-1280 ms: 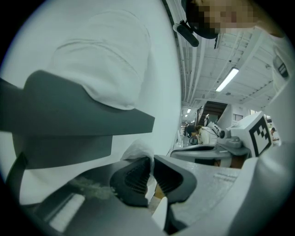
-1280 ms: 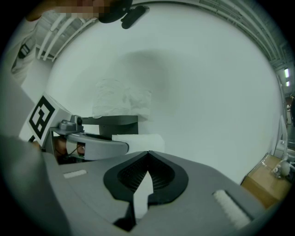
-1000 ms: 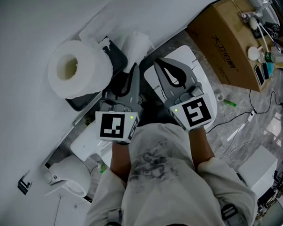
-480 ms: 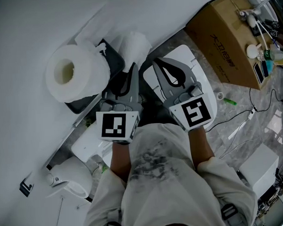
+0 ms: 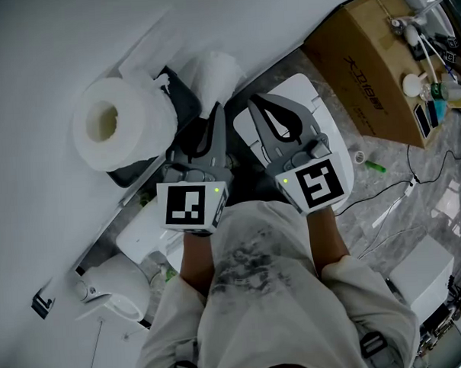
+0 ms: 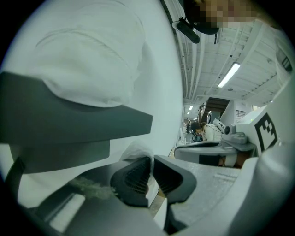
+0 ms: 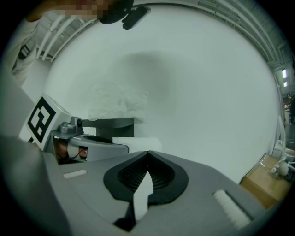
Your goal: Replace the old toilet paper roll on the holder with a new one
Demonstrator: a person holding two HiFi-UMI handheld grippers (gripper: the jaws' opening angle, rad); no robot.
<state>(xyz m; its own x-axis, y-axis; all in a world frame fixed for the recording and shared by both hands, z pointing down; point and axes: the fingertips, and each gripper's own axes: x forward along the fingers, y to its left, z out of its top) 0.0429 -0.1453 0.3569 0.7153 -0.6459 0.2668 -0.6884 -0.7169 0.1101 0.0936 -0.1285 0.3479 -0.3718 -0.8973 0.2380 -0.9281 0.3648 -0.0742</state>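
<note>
Tissue paper [image 5: 214, 73], crumpled white, is being pinched by the left tongs [image 5: 217, 110]; the right tongs [image 5: 254, 102] are hanging clenched, empty. The fat white toilet roll [image 5: 115, 122] is sitting on its dark grey holder [image 5: 131, 172], nearer the left tongs.

The toilet paper roll [image 5: 117, 123] is white, and so is the crumpled paper [image 5: 214, 72]. The holder [image 5: 183, 105] is dark grey. The left gripper [image 5: 219, 109] and right gripper [image 5: 251, 102] are grey, their cubes white with black square markers. The cardboard box [image 5: 366, 63] is brown, and the floor [image 5: 434, 209] is grey marble-veined.
</note>
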